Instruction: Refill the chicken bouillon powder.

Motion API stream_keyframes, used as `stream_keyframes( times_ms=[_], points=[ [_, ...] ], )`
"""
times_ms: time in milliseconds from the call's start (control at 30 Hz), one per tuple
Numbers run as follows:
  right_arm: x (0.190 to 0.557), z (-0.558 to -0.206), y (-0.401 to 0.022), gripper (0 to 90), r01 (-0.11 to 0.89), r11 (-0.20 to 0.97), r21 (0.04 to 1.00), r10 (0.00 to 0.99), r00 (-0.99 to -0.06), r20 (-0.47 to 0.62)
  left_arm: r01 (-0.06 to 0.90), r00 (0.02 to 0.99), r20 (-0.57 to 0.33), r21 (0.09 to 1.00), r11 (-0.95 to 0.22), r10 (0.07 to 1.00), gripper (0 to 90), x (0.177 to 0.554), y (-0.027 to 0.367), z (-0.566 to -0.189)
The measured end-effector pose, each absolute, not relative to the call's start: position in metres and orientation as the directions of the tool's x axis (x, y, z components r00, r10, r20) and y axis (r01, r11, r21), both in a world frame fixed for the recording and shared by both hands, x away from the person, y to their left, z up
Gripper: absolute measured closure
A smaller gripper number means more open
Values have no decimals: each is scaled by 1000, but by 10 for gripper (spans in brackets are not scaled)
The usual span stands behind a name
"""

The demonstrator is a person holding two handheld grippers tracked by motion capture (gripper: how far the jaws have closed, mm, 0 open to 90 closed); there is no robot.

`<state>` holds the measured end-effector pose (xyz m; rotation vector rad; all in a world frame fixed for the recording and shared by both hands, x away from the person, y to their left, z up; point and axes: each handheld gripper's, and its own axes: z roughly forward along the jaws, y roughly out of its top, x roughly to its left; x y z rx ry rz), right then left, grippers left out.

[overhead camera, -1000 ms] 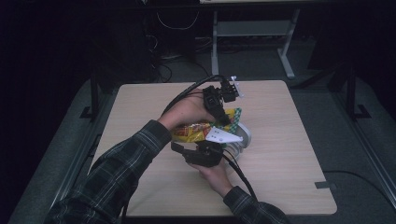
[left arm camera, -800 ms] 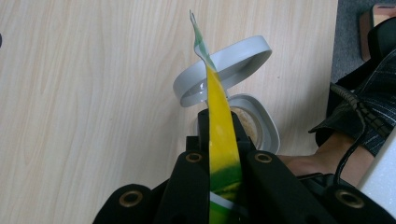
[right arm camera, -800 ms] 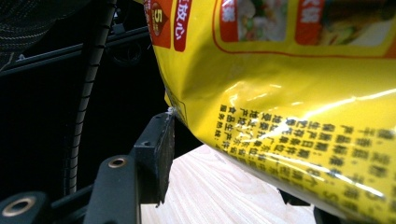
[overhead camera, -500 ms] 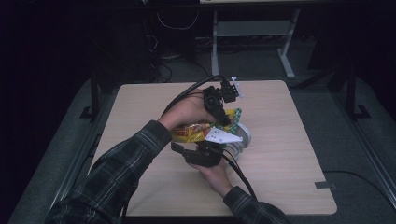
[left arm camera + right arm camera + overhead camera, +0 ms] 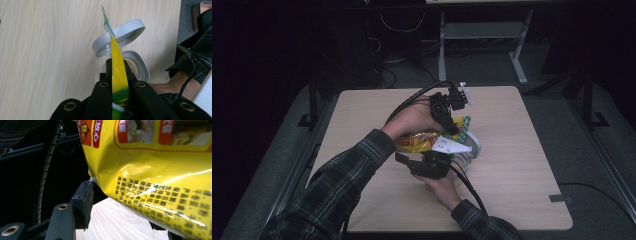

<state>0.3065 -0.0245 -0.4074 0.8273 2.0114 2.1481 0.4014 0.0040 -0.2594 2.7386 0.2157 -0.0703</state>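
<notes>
Your left hand-held gripper (image 5: 117,82) is clenched on the sealed edge of the crinkly yellow plastic snack packet (image 5: 422,141), held above the light wooden bench (image 5: 522,165) over a round grey container (image 5: 140,67) with its hinged lid (image 5: 120,37) open. Your right hand-held gripper (image 5: 412,162) grasps the packet's body.

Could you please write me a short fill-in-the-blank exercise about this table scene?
1. The left claw is shut on the edge of a ____ snack bag.
2. Below the bag stands a grey container whose hinged lid is ____.
3. The tabletop is made of light ____.
4. The right claw grips the bag's ____ end.

Missing words: yellow; open; wood; other
</notes>
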Motion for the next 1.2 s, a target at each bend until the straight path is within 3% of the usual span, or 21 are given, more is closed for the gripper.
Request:
stream_keyframes(
  times_ms=[1200],
  points=[
    [306,-407,-23,444,296,-126,947,412,-853,321,161,987,-79,377,-912,142,898,401,6,-259]
  ],
)
